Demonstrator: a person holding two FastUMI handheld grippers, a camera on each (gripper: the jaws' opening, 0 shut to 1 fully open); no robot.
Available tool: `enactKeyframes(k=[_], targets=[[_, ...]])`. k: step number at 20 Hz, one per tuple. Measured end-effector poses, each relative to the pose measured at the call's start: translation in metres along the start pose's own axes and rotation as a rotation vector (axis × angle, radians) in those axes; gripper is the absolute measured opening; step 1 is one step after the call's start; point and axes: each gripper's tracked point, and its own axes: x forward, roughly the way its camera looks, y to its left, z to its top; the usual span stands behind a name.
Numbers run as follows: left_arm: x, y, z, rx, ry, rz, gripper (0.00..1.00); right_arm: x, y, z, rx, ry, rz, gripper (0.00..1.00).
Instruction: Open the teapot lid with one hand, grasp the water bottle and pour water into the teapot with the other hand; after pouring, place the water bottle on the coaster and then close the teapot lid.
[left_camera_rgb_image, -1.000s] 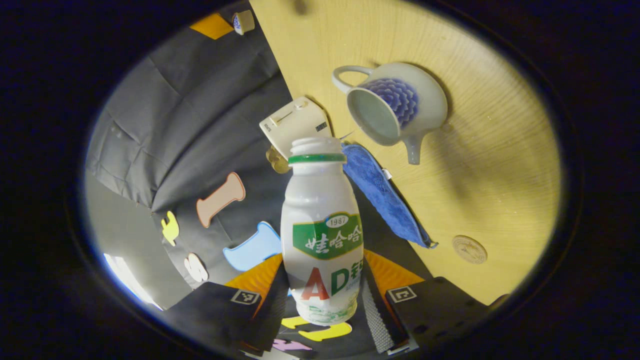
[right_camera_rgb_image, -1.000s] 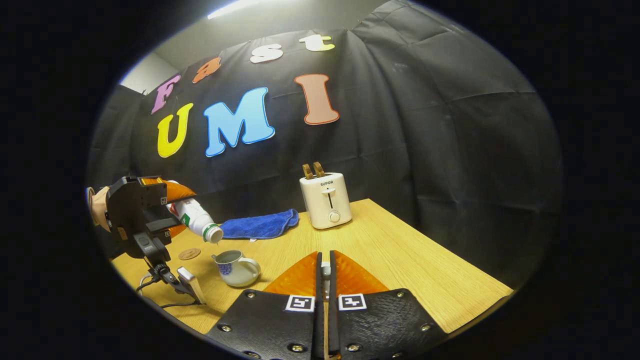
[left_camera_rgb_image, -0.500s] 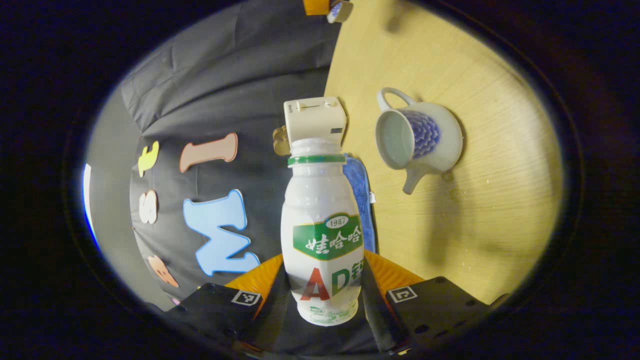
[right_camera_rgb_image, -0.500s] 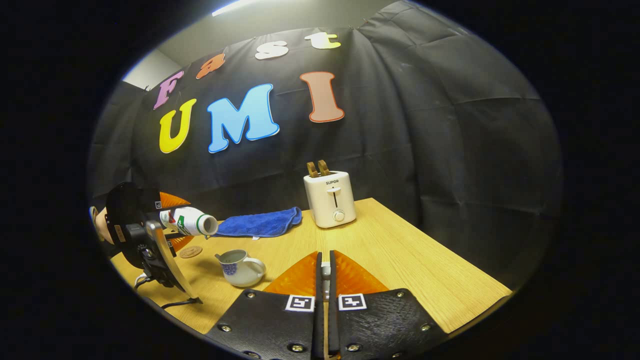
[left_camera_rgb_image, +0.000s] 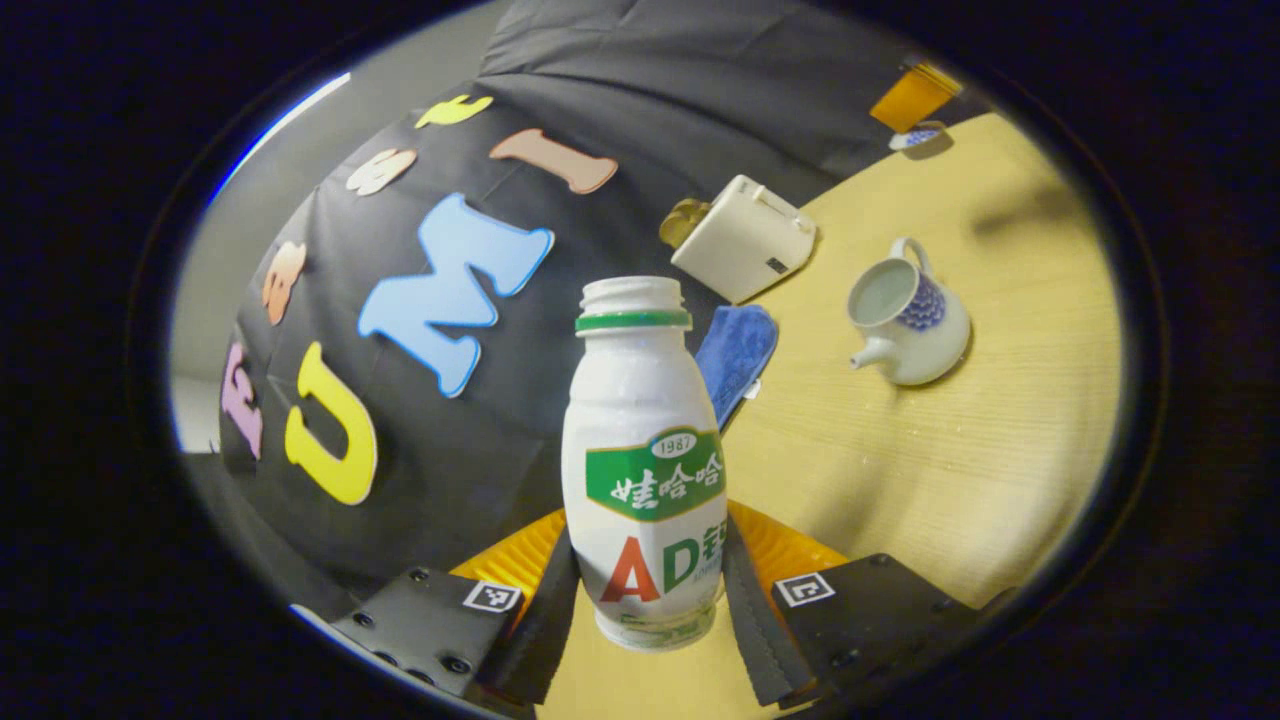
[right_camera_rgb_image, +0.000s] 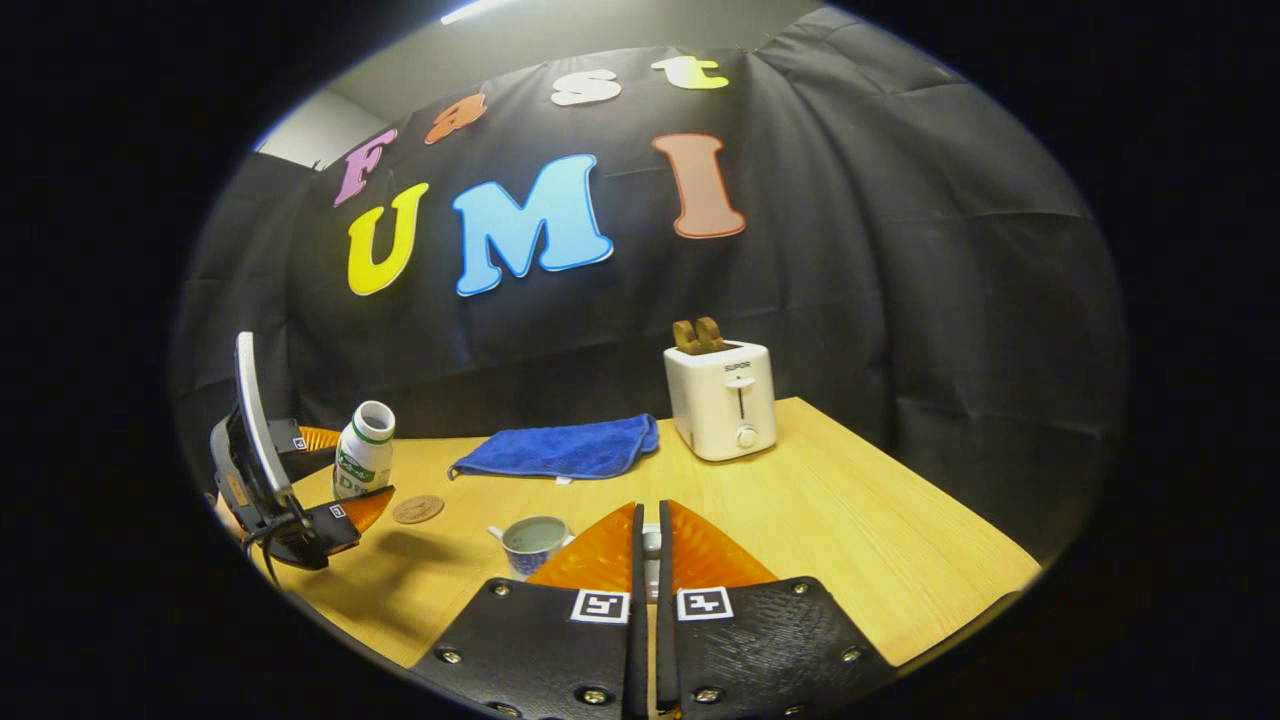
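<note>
A white bottle (left_camera_rgb_image: 645, 470) with a green label and no cap stands upright between the fingers of my left gripper (left_camera_rgb_image: 648, 590), which is shut on it. In the right gripper view the bottle (right_camera_rgb_image: 363, 463) hangs above the table, left of the round brown coaster (right_camera_rgb_image: 418, 509). The white teapot (left_camera_rgb_image: 910, 320) with a blue pattern stands open on the table to the right. My right gripper (right_camera_rgb_image: 648, 520) is shut on the small teapot lid (left_camera_rgb_image: 915, 137), held above the table. The teapot (right_camera_rgb_image: 533, 543) is partly hidden behind its left finger.
A white toaster (right_camera_rgb_image: 722, 400) with toast stands at the back of the wooden table (right_camera_rgb_image: 850, 520). A blue cloth (right_camera_rgb_image: 560, 450) lies to the left of the toaster. A black cable hangs from the left gripper's body (right_camera_rgb_image: 265, 480).
The bottle has swung from tilted over the teapot back to upright, and my left gripper has carried it away from the teapot toward the coaster. My right gripper has barely shifted.
</note>
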Motion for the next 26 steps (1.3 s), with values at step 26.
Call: enactKeyframes(k=[26], targets=[[-0.004,0.100,-0.090,-0.750,-0.007,0.121,0.77,0.077,0.087,-0.038,-0.126,0.056,0.065,0.04]])
